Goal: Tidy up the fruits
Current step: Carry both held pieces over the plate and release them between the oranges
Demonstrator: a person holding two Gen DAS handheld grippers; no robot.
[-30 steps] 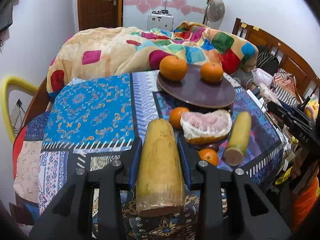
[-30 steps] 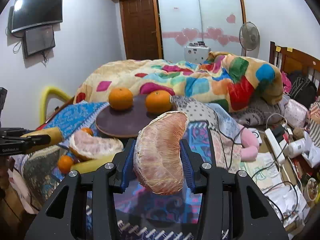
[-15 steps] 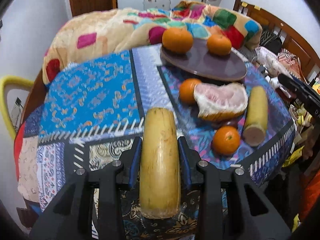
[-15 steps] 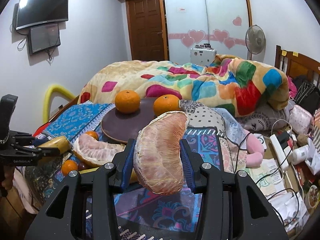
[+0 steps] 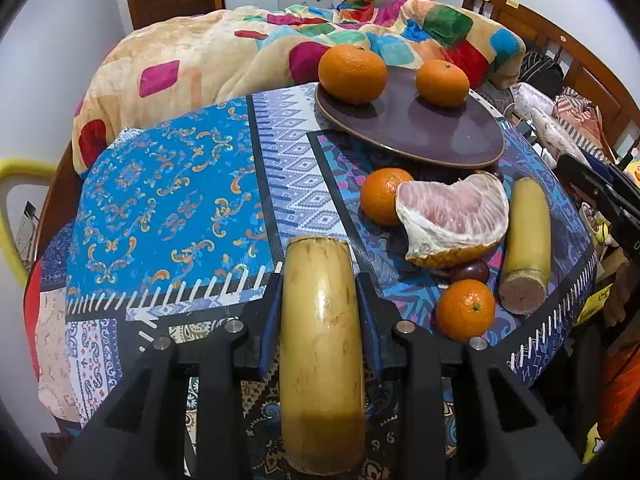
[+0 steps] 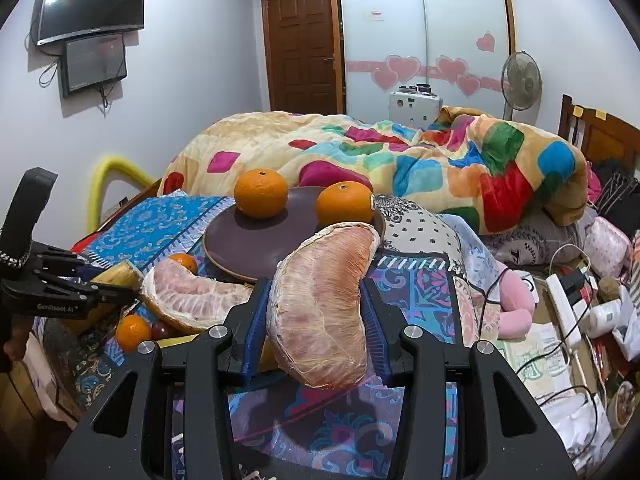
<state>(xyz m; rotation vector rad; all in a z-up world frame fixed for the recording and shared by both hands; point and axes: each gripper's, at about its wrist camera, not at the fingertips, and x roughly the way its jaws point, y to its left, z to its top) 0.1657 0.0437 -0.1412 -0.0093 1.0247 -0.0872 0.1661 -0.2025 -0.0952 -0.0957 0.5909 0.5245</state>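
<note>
My left gripper (image 5: 318, 284) is shut on a yellow cane piece (image 5: 320, 340), held lengthwise above the patterned tablecloth (image 5: 168, 200). In the right wrist view my right gripper (image 6: 316, 292) is shut on a peeled pomelo segment (image 6: 320, 304), raised in front of the purple plate (image 6: 248, 244). Two oranges (image 5: 352, 74) (image 5: 442, 82) sit on the plate (image 5: 440, 136). On the cloth before the plate lie an open pomelo piece (image 5: 452, 216), an orange (image 5: 380, 196) behind it, a second cane piece (image 5: 526, 236), a small orange (image 5: 464, 308) and a dark small fruit (image 5: 470, 272).
A bed with a bright patchwork quilt (image 6: 400, 152) lies behind the table. Cables, a power strip (image 6: 564, 304) and clutter fill the floor at the right. A yellow chair back (image 5: 12, 208) stands at the left. The blue left part of the cloth holds nothing.
My left gripper has sunk and tipped downward with the cane piece, so the table now shows more from above. The right gripper has stayed almost still with the pomelo segment.
</note>
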